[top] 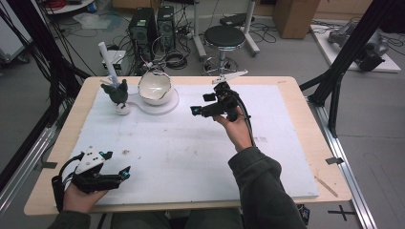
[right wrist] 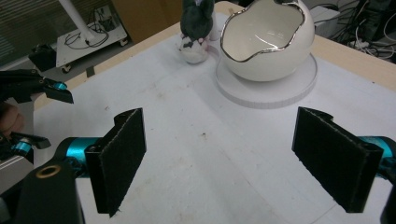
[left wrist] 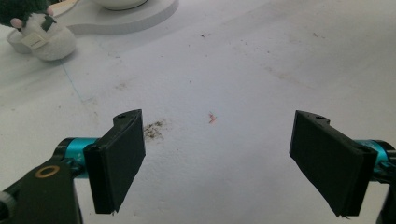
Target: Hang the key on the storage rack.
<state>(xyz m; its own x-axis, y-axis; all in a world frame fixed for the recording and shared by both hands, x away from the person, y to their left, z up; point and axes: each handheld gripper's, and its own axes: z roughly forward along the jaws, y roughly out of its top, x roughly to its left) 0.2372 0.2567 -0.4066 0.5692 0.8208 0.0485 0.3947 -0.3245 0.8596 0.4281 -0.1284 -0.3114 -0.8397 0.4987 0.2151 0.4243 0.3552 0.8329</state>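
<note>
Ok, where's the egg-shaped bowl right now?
In the high view the egg-shaped bowl sits on a round white base at the table's far left, beside the small plush toy.

Two claws are over the counter, a left claw and a right claw, both spread wide. On the counter: one egg-shaped white bowl; one round white base beneath it; one small plush toy.

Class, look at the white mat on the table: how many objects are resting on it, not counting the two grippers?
2. A white egg-shaped bowl on its round base at the far left of the mat, and a small dark plush toy just left of the bowl, close beside its base. Nothing looks hidden.
</note>
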